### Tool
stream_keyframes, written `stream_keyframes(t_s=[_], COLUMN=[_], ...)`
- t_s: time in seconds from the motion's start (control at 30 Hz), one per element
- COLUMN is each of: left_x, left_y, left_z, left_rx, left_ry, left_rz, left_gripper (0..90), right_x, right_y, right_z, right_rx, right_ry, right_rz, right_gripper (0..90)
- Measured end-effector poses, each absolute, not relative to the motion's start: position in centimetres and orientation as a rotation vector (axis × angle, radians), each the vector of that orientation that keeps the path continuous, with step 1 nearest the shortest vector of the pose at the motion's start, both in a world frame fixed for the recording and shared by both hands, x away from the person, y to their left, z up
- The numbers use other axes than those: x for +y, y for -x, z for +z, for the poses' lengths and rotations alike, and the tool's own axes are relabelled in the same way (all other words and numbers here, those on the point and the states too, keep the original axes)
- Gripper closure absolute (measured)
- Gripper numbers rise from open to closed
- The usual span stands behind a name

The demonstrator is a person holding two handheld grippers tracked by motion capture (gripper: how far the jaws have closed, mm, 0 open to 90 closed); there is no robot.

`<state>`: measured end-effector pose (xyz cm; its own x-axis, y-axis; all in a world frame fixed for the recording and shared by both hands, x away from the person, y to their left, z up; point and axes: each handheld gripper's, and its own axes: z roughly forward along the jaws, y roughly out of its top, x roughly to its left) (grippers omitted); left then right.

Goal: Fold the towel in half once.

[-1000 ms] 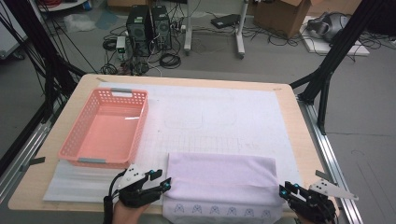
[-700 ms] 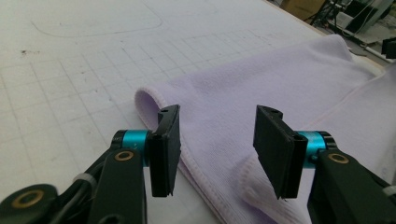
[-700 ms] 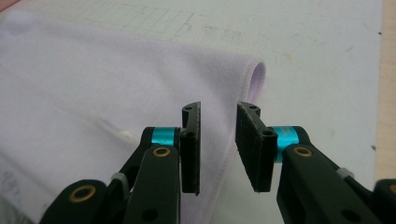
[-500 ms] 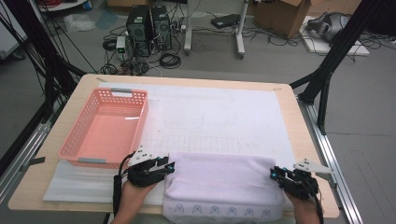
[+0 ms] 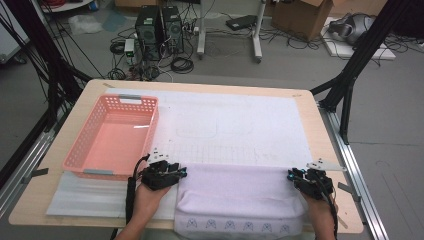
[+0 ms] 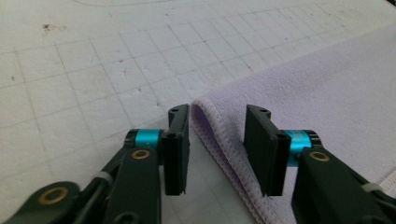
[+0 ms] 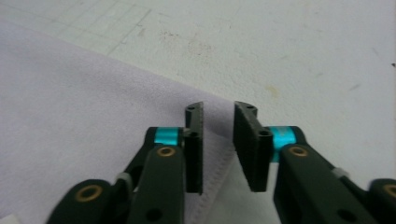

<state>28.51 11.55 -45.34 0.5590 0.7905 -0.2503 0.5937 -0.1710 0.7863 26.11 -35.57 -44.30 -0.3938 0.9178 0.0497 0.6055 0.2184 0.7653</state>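
Both hands slid forward, folding the towel (image 5: 240, 197); left gripper (image 6: 217, 149) and right gripper (image 7: 218, 144) jaws just opened, letting go. Next, smooth it.

The folded soft lilac cloth (image 5: 235, 197) runs off the bottom edge of the high view, so its near end is cut off, and the small blue pictures along that end are too tiny to make out. The person's arms are cut off at the bottom too, and the black left gripper (image 5: 176, 172) and black right gripper (image 5: 295, 177) hide the cloth's two far corners there. In the left gripper view the cloth runs off the right edge.
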Motion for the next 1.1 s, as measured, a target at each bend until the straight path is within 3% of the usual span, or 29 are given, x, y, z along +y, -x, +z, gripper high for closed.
stream_keyframes(t_s=[0.27, 0.43, 0.57, 0.6, 0.67, 0.7, 0.73, 1.1], left_x=[11.1, 10.1, 10.1, 10.0, 10.1, 10.3, 10.4, 11.0], left_y=[-28.5, -28.0, -28.0, -28.0, -28.1, -28.2, -28.3, -28.9], left_z=[-45.3, -45.2, -45.2, -45.3, -45.3, -45.3, -45.4, -43.9], left_rx=[1.097, 1.083, 1.054, 1.055, 1.068, 1.081, 1.087, 1.067], left_ry=[-1.896, -1.966, -1.969, -1.963, -1.95, -1.939, -1.93, -1.841], left_rz=[0.266, 0.411, 0.367, 0.352, 0.333, 0.305, 0.29, 0.279], left_gripper=[48.8, 64.1, 74.5, 82.6, 84.2, 84.6, 85.0, 86.3], right_x=[-36.6, -35.5, -35.0, -35.0, -35.1, -35.1, -35.0, -35.8], right_y=[-24.4, -24.4, -24.4, -24.4, -24.4, -24.5, -24.5, -24.6], right_z=[-44.4, -44.5, -44.4, -44.4, -44.4, -44.5, -44.6, -44.4], right_rx=[2.167, 2.177, 2.212, 2.215, 2.224, 2.232, 2.243, 2.182], right_ry=[-1.423, -1.392, -1.357, -1.367, -1.38, -1.386, -1.385, -1.417], right_rz=[1.031, 0.98, 0.977, 0.988, 1.014, 1.038, 1.066, 1.148], right_gripper=[52.4, 50.4, 61.8, 63.7, 72.4, 82.5, 84.5, 86.7])
